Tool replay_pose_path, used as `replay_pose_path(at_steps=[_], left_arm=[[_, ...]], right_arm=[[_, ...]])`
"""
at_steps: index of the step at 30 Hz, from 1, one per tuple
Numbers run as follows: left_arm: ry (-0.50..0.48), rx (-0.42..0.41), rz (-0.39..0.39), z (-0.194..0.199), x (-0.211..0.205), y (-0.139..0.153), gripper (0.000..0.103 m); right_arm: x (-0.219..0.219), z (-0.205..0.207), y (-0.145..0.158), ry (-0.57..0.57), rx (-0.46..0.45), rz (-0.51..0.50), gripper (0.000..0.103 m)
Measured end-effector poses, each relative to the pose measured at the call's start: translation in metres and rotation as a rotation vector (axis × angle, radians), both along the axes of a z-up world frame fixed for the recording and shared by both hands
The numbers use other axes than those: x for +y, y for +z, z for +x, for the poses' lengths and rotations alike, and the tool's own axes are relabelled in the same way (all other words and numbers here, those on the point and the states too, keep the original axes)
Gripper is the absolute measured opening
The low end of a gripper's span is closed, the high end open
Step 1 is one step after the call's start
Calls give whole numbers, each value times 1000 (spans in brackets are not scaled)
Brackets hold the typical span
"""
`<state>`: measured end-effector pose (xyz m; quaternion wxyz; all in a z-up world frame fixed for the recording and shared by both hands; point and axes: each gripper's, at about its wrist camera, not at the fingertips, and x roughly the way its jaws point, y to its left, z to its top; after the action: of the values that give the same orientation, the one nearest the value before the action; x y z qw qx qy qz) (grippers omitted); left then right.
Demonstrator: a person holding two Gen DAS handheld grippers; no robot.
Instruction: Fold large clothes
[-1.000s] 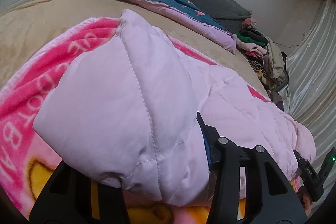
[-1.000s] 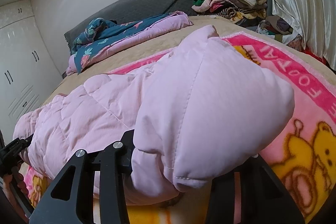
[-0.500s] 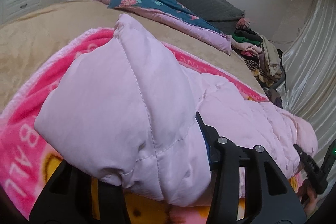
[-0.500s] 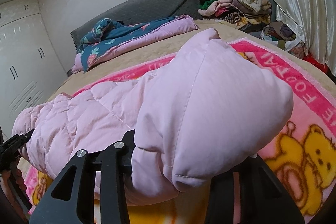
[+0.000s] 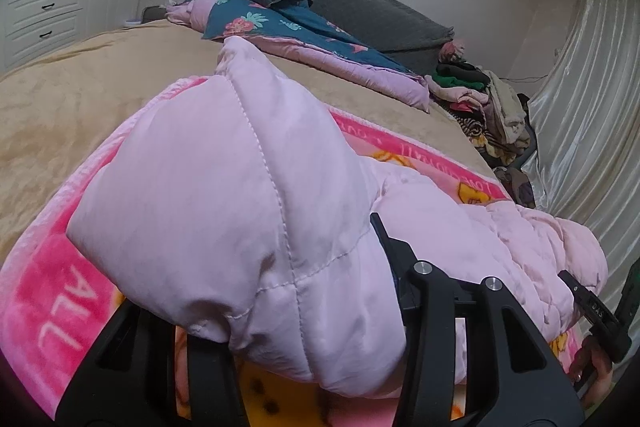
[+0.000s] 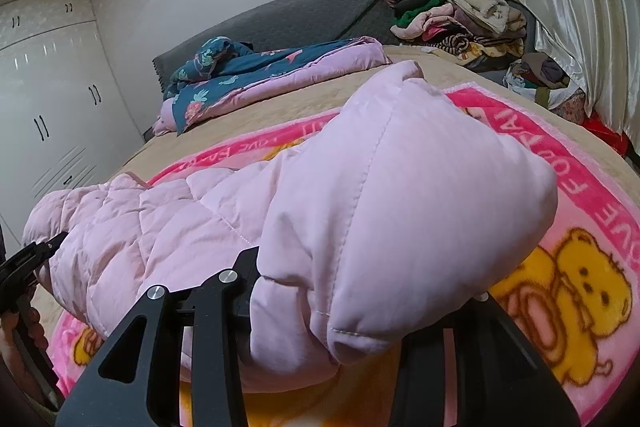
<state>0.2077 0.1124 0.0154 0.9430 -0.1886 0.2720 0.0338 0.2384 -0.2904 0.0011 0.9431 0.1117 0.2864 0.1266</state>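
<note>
Both grippers, left (image 5: 304,339) and right (image 6: 340,339), clamp the pink padded jacket (image 5: 240,207). It bulges toward twelve o'clock above the pink blanket (image 6: 592,227).

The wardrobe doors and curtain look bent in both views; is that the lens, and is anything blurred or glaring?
Lens: both fisheye views curve the wardrobe and curtain, with dark corners. Left wrist view: the pink padded jacket looms sharp. Right wrist view: soft sheen on the wardrobe doors; the clothes pile is slightly soft.
</note>
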Motion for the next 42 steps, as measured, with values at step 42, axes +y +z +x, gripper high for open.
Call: replay_pose_path(at_steps=[42], left_arm=[[17, 46, 24, -68, 3, -27, 38]], right_arm=[[-11, -76, -14, -6, 28, 39, 37]])
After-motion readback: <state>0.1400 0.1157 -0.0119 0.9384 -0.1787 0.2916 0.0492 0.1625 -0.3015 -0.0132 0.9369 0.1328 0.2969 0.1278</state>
